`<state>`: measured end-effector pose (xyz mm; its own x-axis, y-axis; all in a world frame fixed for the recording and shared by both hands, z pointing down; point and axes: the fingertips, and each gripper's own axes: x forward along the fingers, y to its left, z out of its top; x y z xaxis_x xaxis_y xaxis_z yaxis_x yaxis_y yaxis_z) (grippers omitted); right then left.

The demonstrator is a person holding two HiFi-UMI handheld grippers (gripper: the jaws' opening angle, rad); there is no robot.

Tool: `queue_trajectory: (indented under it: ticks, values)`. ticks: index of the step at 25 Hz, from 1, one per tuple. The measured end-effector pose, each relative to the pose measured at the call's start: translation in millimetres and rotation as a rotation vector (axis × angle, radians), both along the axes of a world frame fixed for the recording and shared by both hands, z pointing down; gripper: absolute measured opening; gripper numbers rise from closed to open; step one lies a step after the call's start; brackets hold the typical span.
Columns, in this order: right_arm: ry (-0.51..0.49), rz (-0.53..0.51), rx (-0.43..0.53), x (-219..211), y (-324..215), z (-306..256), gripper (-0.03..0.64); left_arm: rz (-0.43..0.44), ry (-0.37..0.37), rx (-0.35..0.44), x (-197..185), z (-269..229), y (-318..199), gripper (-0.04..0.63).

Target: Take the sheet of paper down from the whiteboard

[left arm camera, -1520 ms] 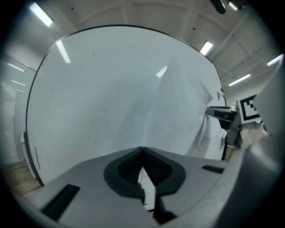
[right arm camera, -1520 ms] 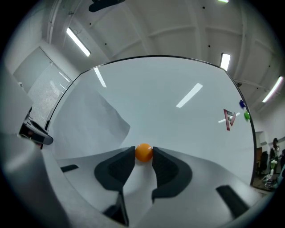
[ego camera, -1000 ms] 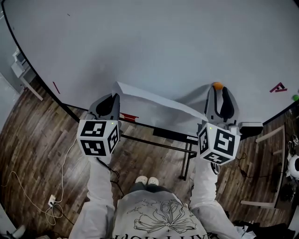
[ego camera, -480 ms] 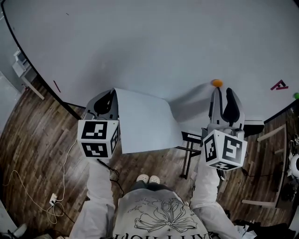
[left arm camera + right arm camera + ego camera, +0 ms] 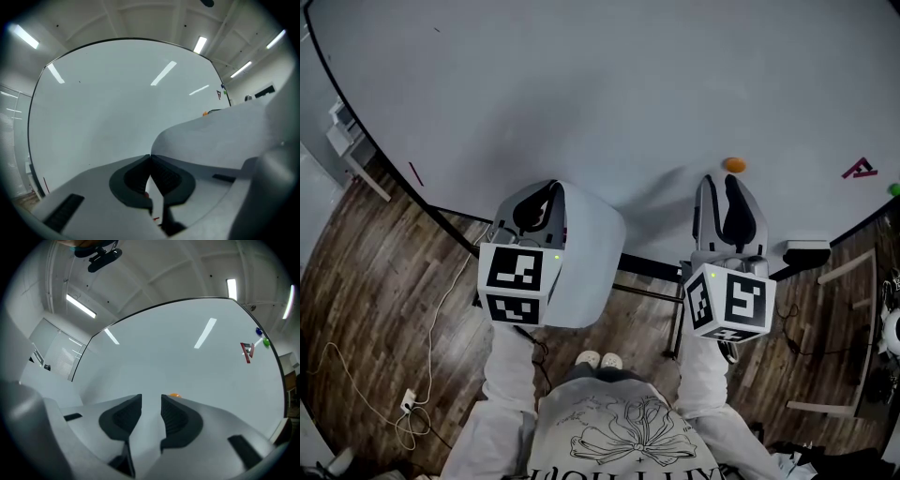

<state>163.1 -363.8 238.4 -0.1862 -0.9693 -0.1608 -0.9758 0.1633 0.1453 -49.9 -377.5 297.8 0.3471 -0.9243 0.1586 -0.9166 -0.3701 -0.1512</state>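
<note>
The white sheet of paper (image 5: 589, 251) is off the whiteboard (image 5: 581, 84) and hangs curled from my left gripper (image 5: 551, 190), which is shut on one of its edges. In the left gripper view the jaws (image 5: 150, 157) pinch that edge, and the sheet (image 5: 225, 136) bulges away to the right. My right gripper (image 5: 719, 180) points at the board just below an orange magnet (image 5: 733, 165). Its jaws have just been closing a little but stand apart (image 5: 151, 401) with nothing between them; the orange magnet (image 5: 174, 395) shows just past the right fingertip.
A red letter magnet (image 5: 859, 172) and a green magnet (image 5: 893, 190) sit on the board at the right. The board's black stand (image 5: 649, 277) and a small ledge box (image 5: 806, 249) are below it. A cable (image 5: 412, 403) lies on the wooden floor at the left.
The sheet, stretched between both grippers a second ago, has come free at the right and swung over to hang from the left gripper. The left gripper shifted right and up; the right one shifted left.
</note>
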Motion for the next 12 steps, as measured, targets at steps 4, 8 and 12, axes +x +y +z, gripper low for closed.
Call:
queue_trajectory:
  ticks: [4,8,12]
  values:
    - [-0.023,-0.019,0.0,-9.0,0.6,0.7,0.115,0.012,0.014,0.017,8.8,-4.4,1.5,0.005]
    - [-0.023,-0.027,-0.001,-13.9,-0.5,1.0,0.1,0.016,0.03,0.024,14.1,-6.1,0.8,0.005]
    - [-0.021,-0.03,-0.009,-18.2,-2.3,3.3,0.089,0.02,0.044,0.026,17.1,-6.7,0.1,0.005]
